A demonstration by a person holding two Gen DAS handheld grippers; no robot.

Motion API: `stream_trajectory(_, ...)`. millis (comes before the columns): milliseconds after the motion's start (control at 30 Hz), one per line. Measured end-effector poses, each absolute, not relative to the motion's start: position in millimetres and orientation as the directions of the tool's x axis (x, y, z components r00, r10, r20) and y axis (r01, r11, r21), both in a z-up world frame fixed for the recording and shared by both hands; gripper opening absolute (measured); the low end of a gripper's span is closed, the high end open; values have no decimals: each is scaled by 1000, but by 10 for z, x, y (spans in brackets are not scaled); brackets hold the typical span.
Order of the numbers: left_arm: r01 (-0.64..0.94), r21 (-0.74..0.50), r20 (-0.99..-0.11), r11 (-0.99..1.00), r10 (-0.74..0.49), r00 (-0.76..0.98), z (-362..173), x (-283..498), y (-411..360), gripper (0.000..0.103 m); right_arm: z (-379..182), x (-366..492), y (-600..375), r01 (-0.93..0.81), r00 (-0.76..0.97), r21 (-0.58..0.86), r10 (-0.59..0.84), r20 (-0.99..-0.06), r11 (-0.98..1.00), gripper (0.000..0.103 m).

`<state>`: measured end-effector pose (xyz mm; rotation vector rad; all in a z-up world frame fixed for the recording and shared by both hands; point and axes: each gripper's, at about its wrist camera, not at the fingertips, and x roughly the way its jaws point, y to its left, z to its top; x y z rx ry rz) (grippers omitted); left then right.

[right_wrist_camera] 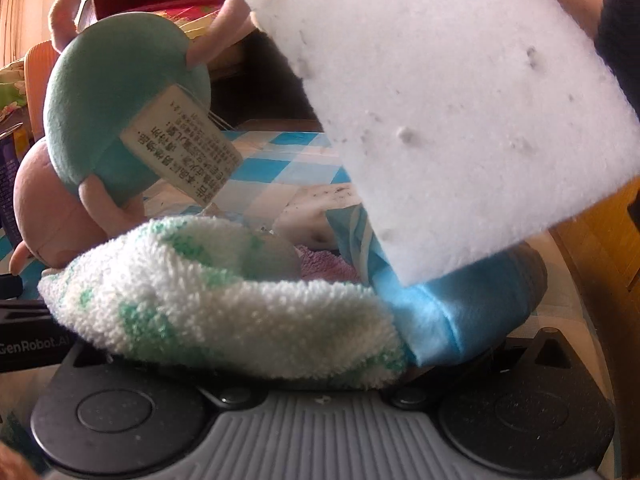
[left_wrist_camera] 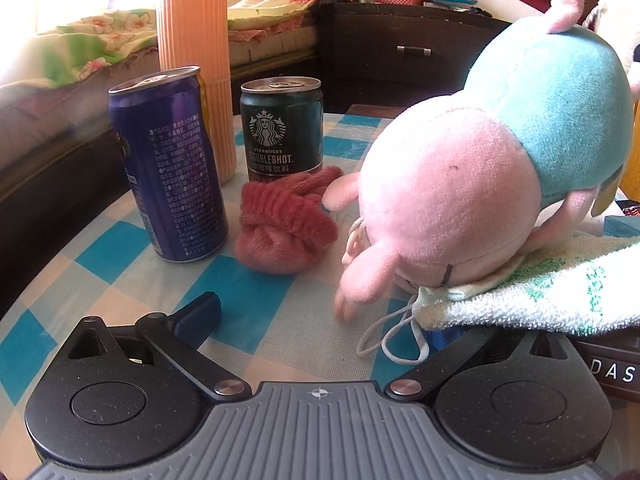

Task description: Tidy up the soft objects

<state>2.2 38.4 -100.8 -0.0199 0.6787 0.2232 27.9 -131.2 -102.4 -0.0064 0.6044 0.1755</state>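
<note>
Blue can [left_wrist_camera: 168, 164], dark coffee can [left_wrist_camera: 282, 128] at left, red knit glove [left_wrist_camera: 286, 226] beside, not yet gathered. Left gripper [left_wrist_camera: 320, 322] jaws apart, empty. Plush pig [left_wrist_camera: 480, 168] lies on towel [left_wrist_camera: 540, 296] at right, with face mask [left_wrist_camera: 432, 294]. Right gripper fingers hidden under towel, cannot tell. White sponge [right_wrist_camera: 452, 108] above pile.

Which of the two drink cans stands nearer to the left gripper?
The tall blue can. The short dark green Starbucks can stands farther back, behind the red knitted item.

plush toy [left_wrist_camera: 460, 184] fuzzy; cans [left_wrist_camera: 282, 128] glossy metal; towel [right_wrist_camera: 224, 304] looped terry; sponge [right_wrist_camera: 440, 112] porous foam
</note>
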Motion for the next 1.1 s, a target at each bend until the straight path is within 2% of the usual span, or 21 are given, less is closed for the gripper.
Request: stream_trajectory(1100, -212, 53, -626, 976, 198, 754, -1010, 45, 401, 98, -1036, 252, -1337, -166, 809, 45, 162, -566, 985, 85)
